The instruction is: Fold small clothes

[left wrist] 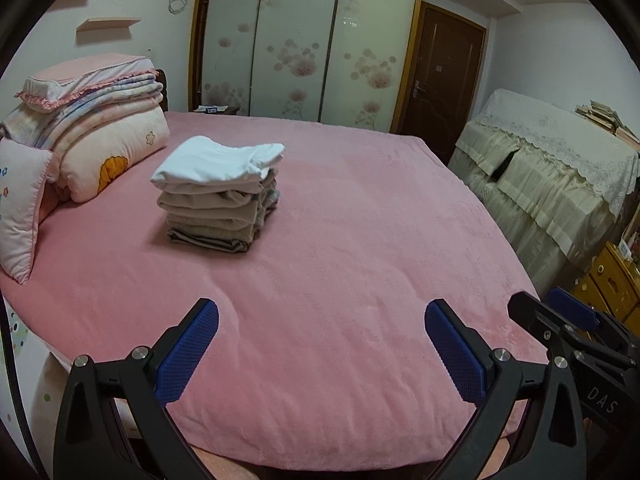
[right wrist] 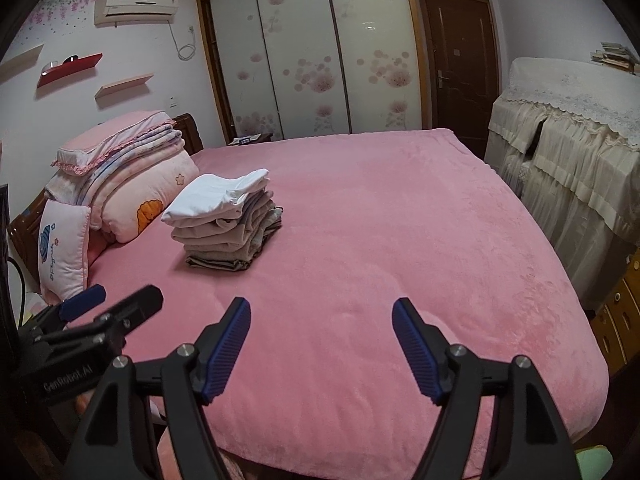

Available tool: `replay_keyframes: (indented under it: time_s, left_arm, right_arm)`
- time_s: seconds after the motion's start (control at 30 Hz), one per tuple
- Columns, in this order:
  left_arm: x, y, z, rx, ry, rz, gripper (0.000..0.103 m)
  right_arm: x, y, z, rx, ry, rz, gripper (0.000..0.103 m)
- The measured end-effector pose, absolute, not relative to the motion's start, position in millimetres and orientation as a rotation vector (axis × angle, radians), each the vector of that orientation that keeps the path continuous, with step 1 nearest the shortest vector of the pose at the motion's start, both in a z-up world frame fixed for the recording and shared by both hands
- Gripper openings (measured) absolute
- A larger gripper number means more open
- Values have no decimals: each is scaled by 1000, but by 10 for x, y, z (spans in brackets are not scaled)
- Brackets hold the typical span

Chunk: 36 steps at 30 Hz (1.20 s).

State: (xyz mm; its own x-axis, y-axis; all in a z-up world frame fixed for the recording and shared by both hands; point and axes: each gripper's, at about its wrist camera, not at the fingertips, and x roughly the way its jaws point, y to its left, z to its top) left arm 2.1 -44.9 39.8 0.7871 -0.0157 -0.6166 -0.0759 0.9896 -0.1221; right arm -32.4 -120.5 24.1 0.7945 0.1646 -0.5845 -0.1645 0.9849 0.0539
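While both grippers empty: folded stack [left wrist: 219,194] on pink bed [left wrist: 360,240].

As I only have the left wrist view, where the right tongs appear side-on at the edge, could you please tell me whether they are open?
Observer: Yes, the right tongs are open, with nothing between them; only the bare pink blanket shows through the gap.
Operator: Thank you. Where does that looped cable on the wall lead?
Observer: The cable runs up to a white air conditioner mounted high on the wall, above your frame.
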Motion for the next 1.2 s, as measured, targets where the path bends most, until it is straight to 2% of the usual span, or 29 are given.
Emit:
replay_keyframes:
  time_s: [1.2]
  left_arm:
    - [82,-745,290,-97,707,88,102]
  right_arm:
    - [-334,-1419,146,-4,604,122,74]
